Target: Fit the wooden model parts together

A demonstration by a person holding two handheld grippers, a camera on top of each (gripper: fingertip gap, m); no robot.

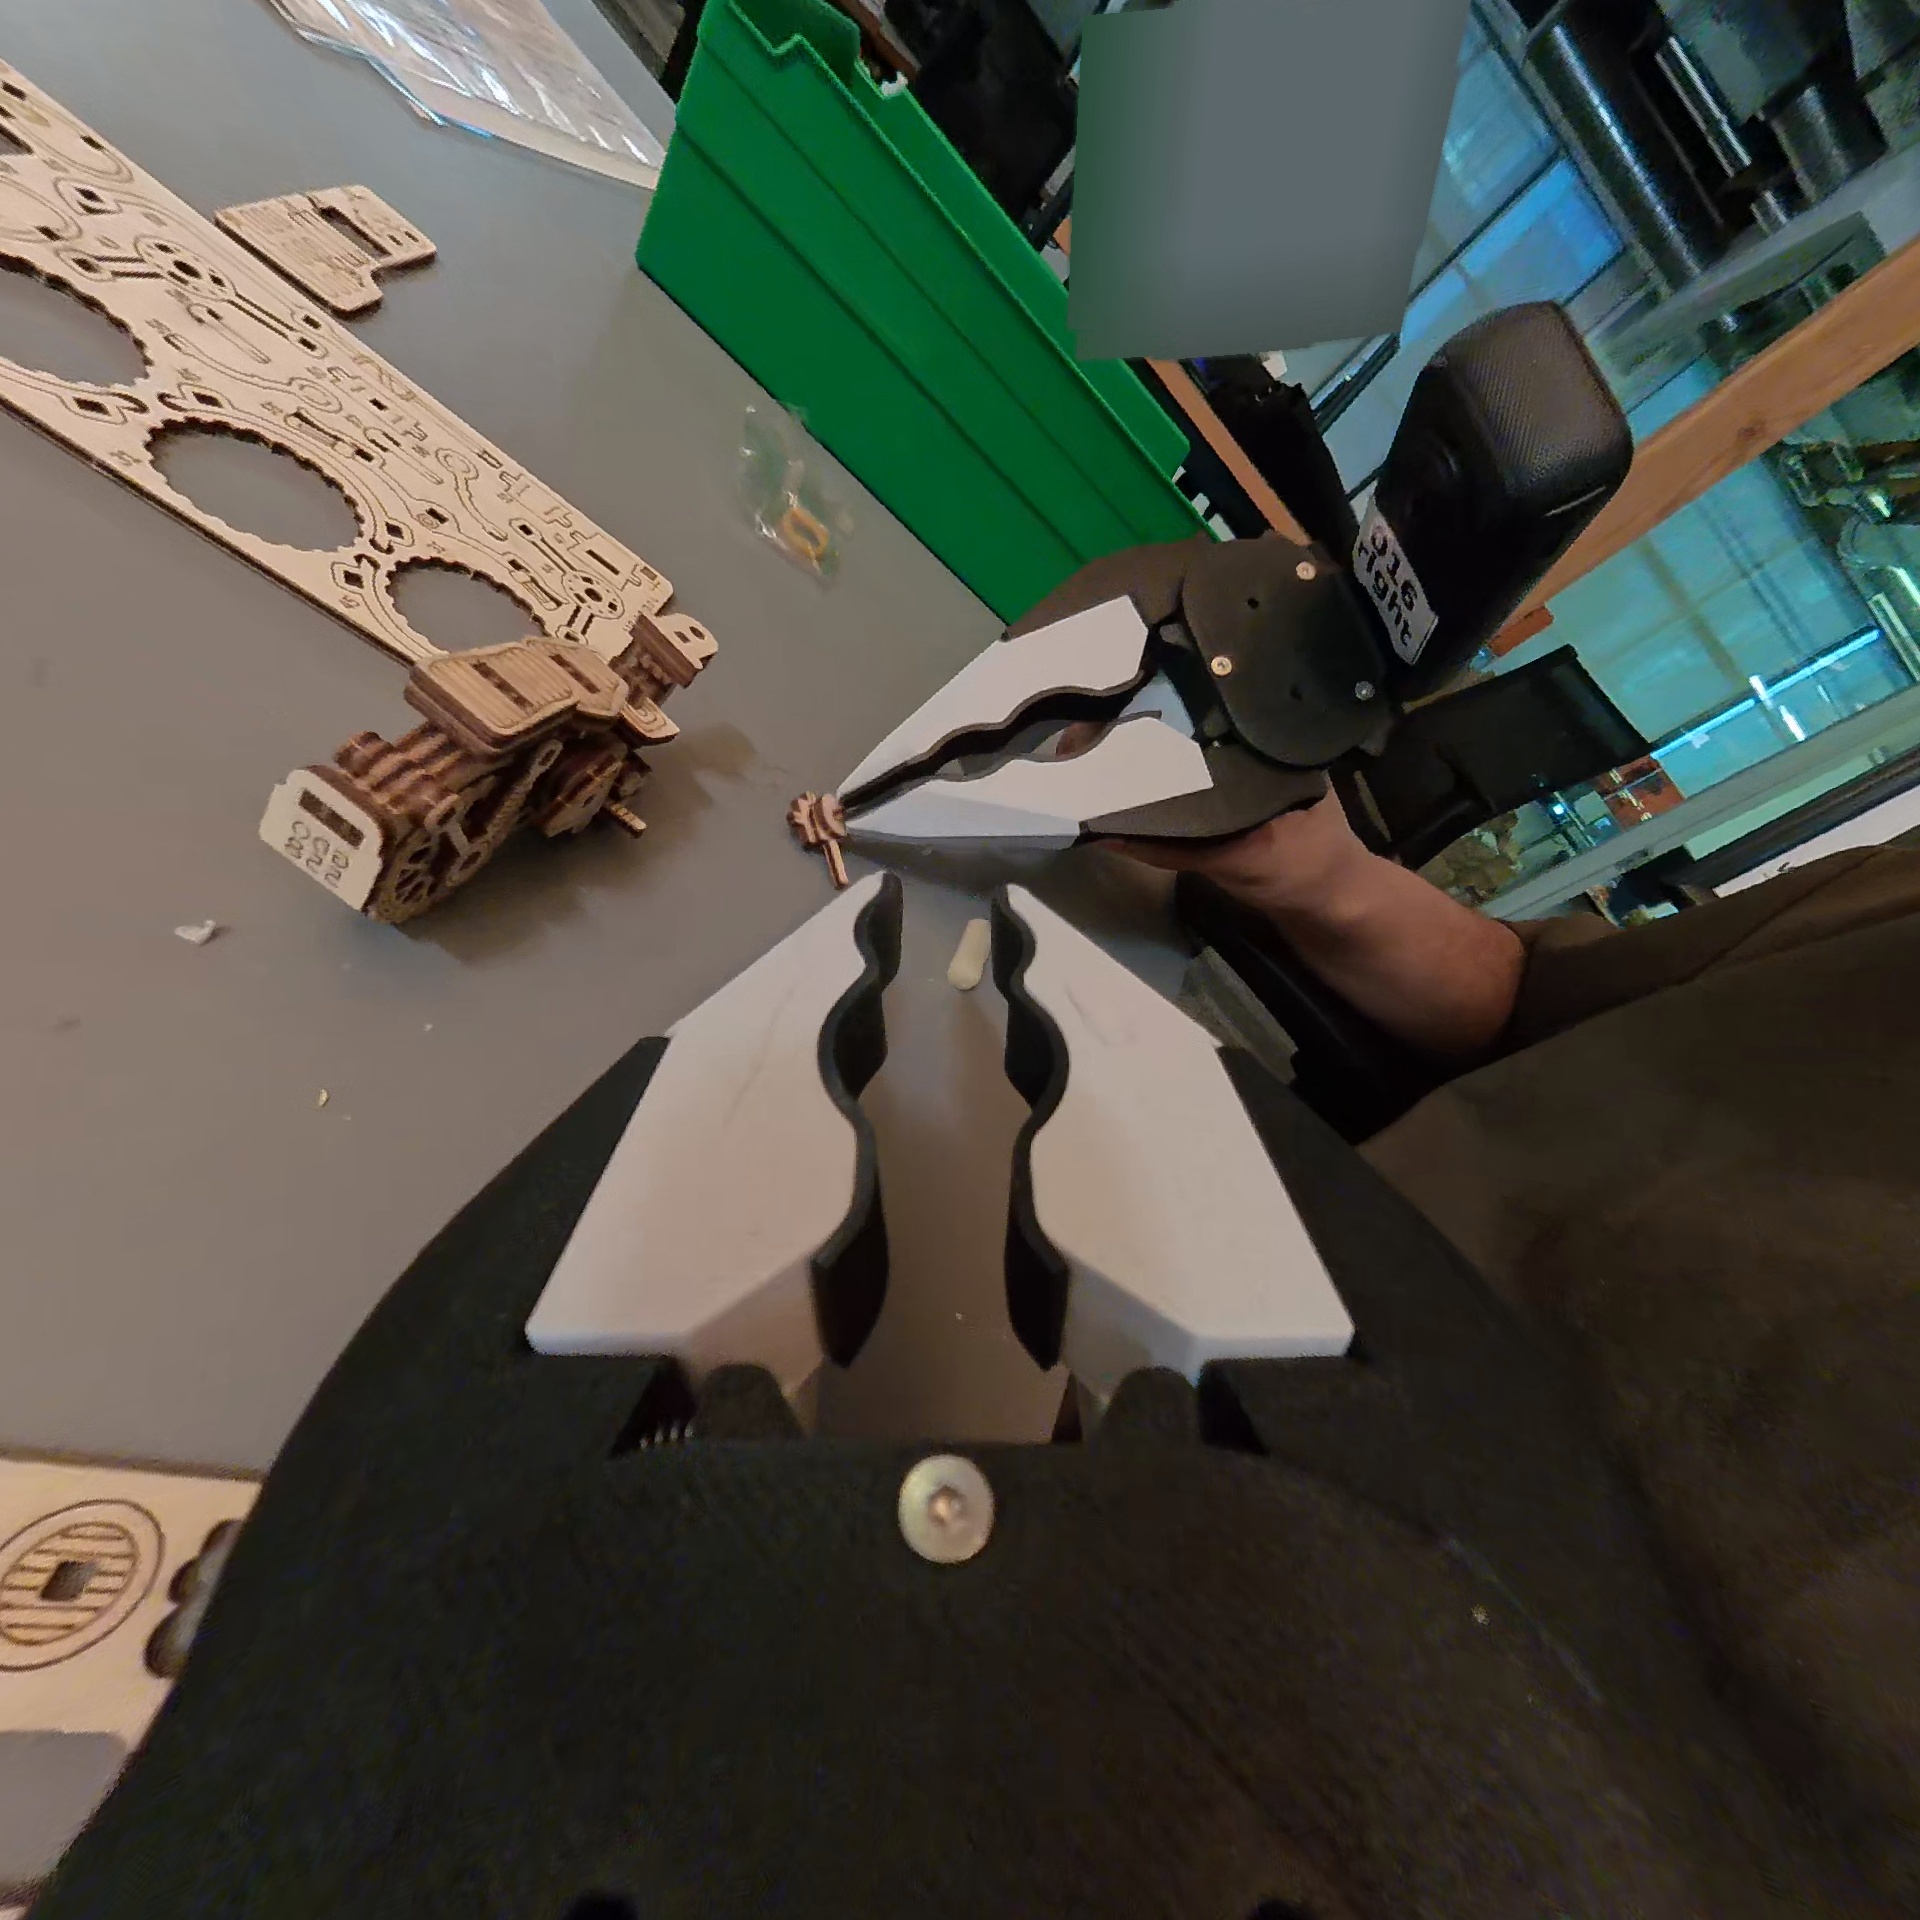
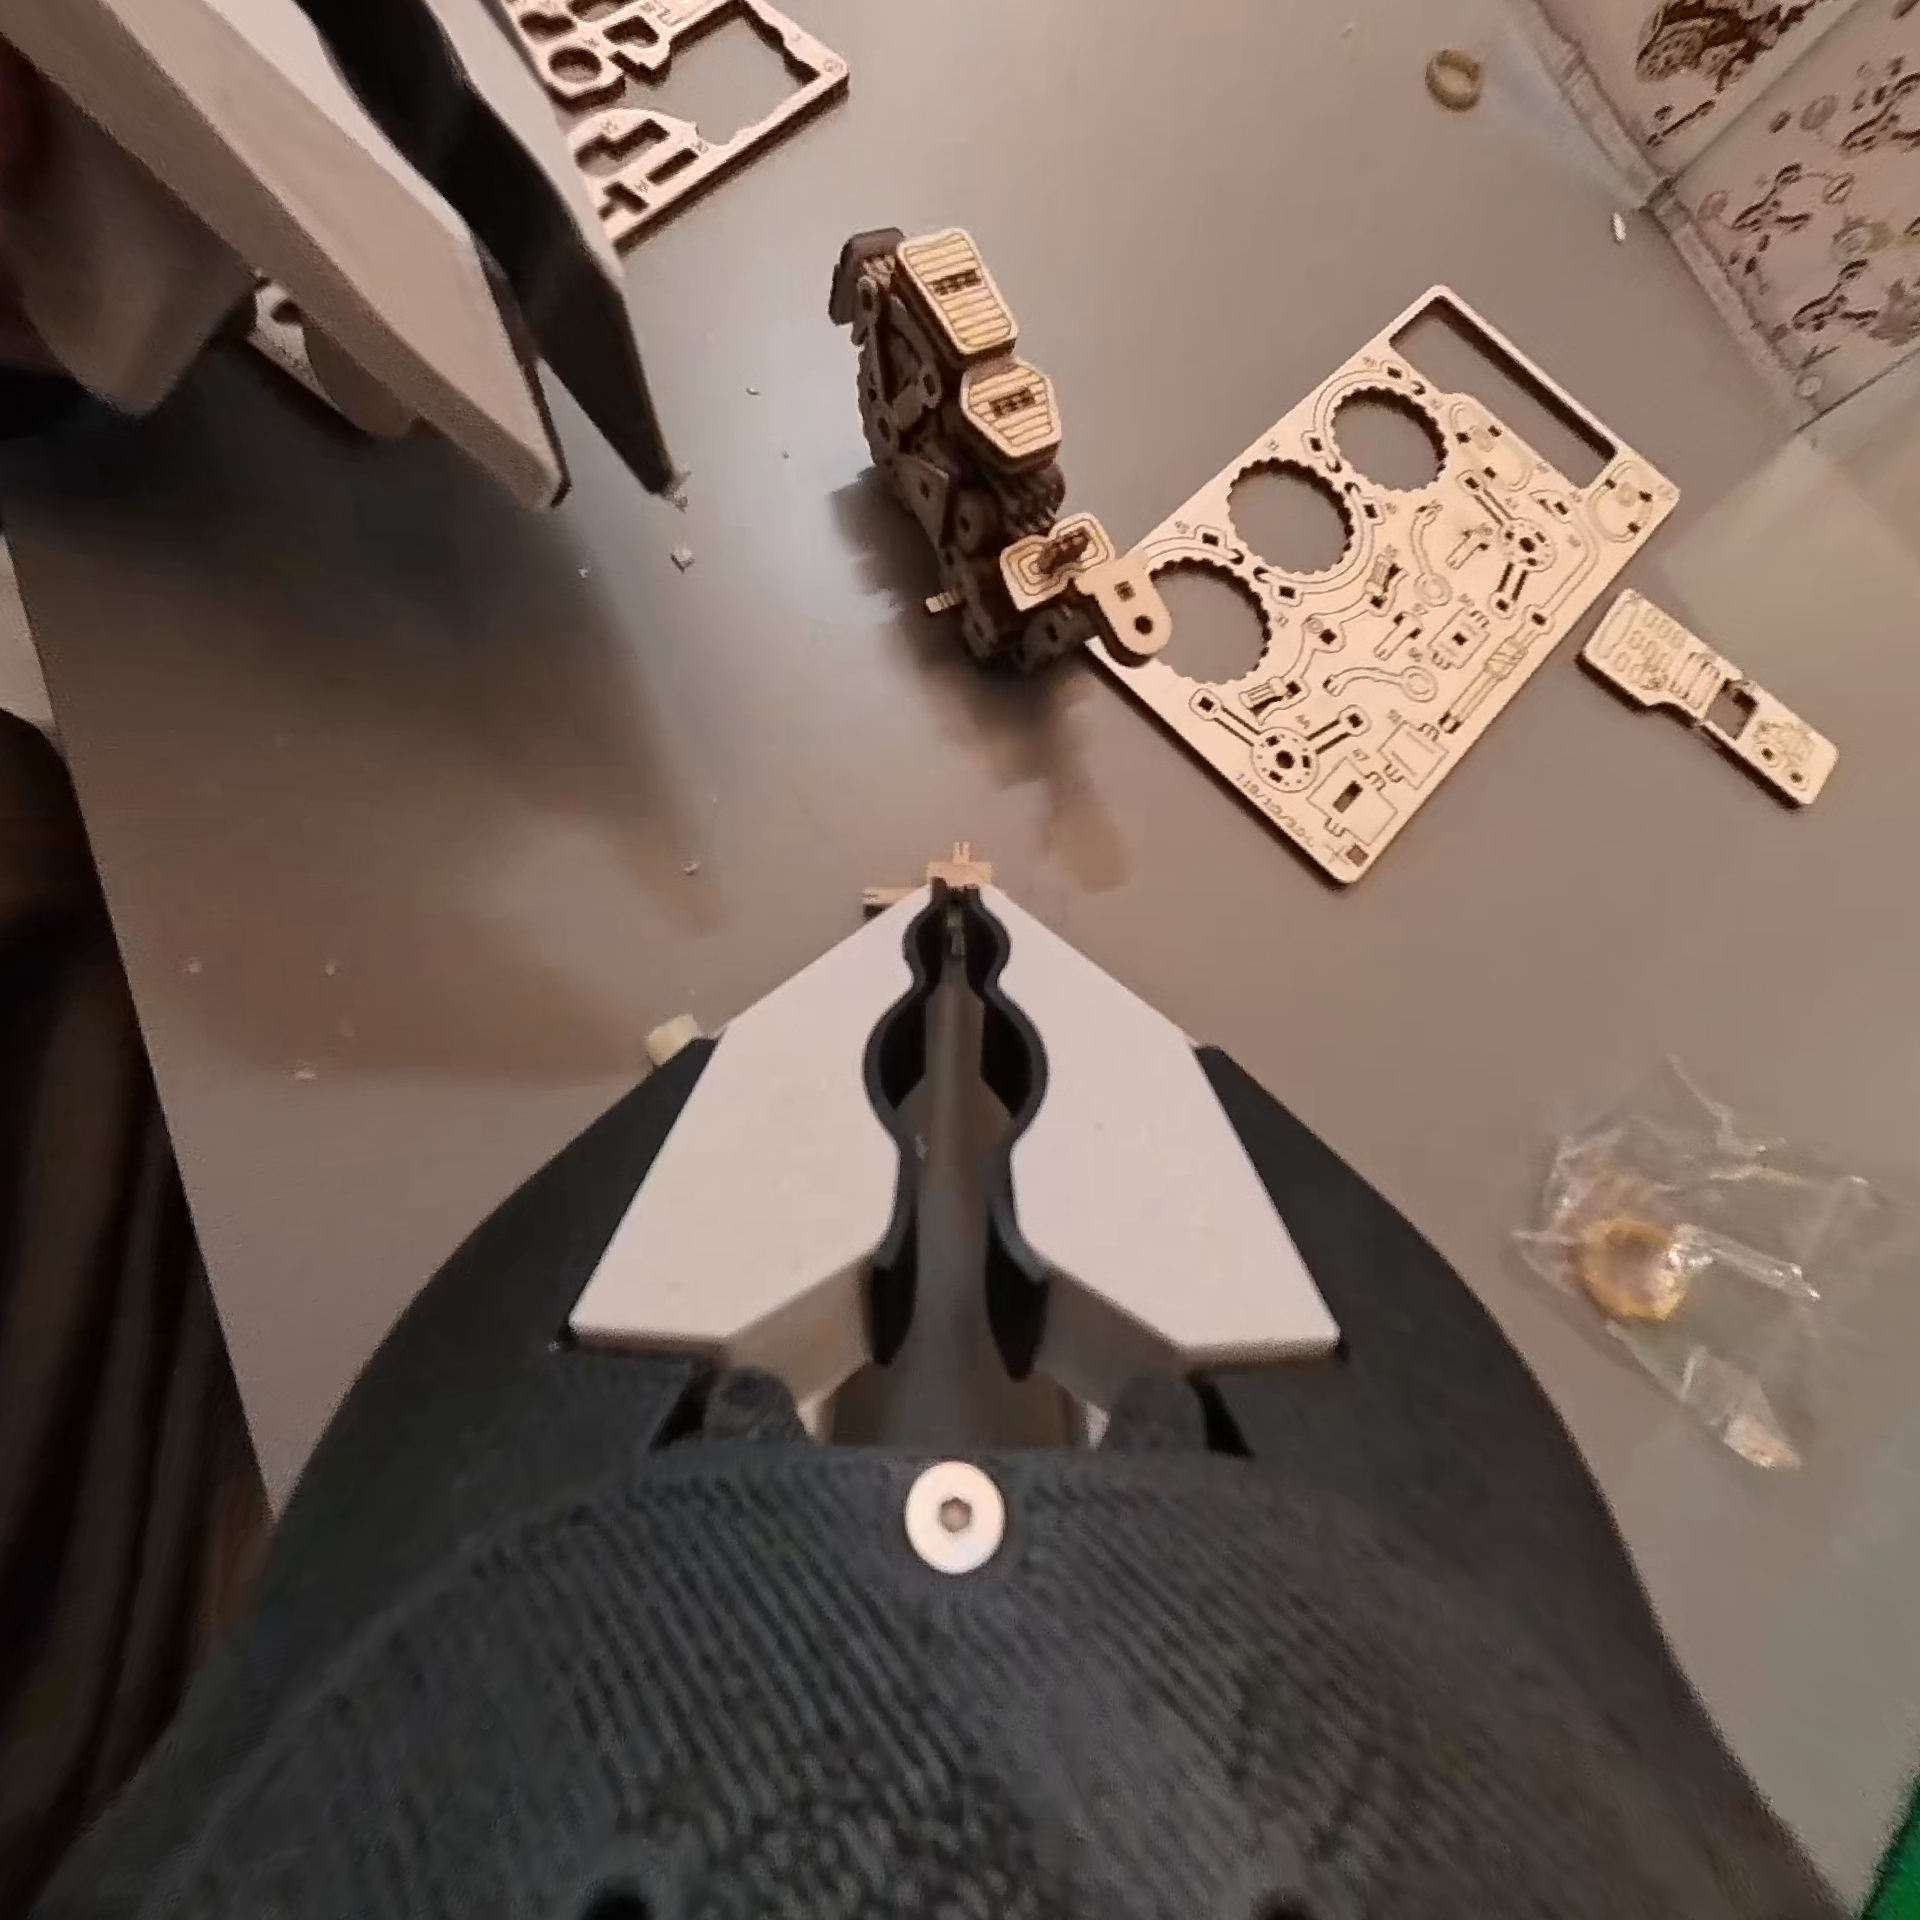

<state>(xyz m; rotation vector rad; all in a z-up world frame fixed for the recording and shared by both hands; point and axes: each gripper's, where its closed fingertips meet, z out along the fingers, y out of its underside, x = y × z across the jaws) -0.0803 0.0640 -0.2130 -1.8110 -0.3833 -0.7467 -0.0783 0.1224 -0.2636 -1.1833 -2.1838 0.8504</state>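
A half-built wooden model (image 1: pixel 488 769) stands on the grey table; it also shows in the right wrist view (image 2: pixel 961 447). My right gripper (image 2: pixel 958 902) is shut on a small wooden part (image 2: pixel 958 868), held just above the table; in the left wrist view that gripper (image 1: pixel 847 816) and the part (image 1: pixel 821 821) sit right of the model. My left gripper (image 1: pixel 943 899) is open and empty, just behind the right gripper's tips. A punched wooden sheet (image 1: pixel 260 457) lies behind the model, also seen in the right wrist view (image 2: pixel 1392 613).
A green bin (image 1: pixel 883 291) stands at the table's far edge. A small plastic bag (image 2: pixel 1673 1257) with a yellow ring lies to the right. A loose flat wooden piece (image 2: pixel 1704 696) lies beside the sheet. A white peg (image 1: pixel 966 954) lies between my left fingers. Another sheet (image 1: pixel 73 1579) lies near left. Tip to tip, the grippers are about 8 cm apart.
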